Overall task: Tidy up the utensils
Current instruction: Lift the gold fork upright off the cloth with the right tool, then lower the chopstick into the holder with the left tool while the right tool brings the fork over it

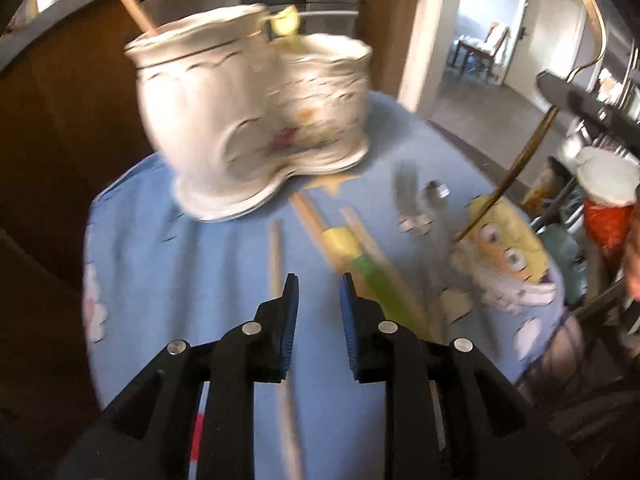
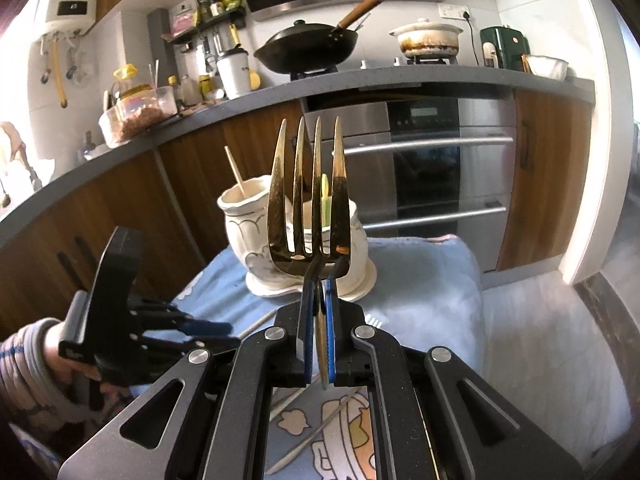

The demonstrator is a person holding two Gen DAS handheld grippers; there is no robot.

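The right gripper [image 2: 318,280] squeezes a shiny gold metal fork [image 2: 308,196] (prongs up); next, drop it into the white two-cup china holder [image 2: 256,248]. The left gripper [image 1: 318,290] is open, holding nothing.

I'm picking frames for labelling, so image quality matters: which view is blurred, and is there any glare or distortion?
Left wrist view: motion-smeared, the ceramic holder and chopsticks streaked, only the left hand-held gripper crisp. Right wrist view: sharp, the gold fork mirror-bright with glints, daylight washing out the left edge. Both views: fisheye bends the countertop line.
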